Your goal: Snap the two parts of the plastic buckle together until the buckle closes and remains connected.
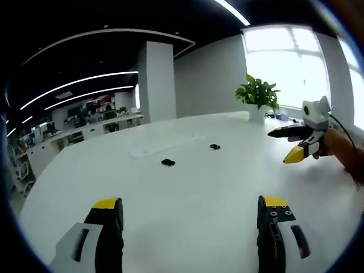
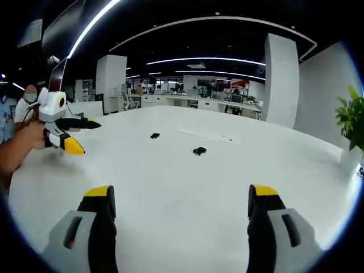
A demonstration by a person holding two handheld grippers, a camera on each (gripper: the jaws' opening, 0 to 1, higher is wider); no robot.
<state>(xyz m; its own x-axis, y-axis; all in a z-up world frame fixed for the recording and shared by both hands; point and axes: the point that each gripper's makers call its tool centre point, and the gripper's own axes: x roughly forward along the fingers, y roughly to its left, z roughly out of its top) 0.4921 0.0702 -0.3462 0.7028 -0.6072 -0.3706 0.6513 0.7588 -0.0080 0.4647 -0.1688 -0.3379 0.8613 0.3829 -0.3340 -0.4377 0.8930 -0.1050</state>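
Two small black buckle parts lie apart on the white table. In the left gripper view one part lies nearer and the other farther right. My left gripper hovers open well short of them, nothing between its yellow-tipped jaws. My right gripper comes in from the right, open and above the table. In the right gripper view the parts sit at centre and farther left. There my right gripper stands open and empty, with the left gripper open at the left.
A potted plant stands at the table's far edge by the window, also a plant at the right. A white pillar rises behind the table. A hand holds the right gripper. A person stands at the far left.
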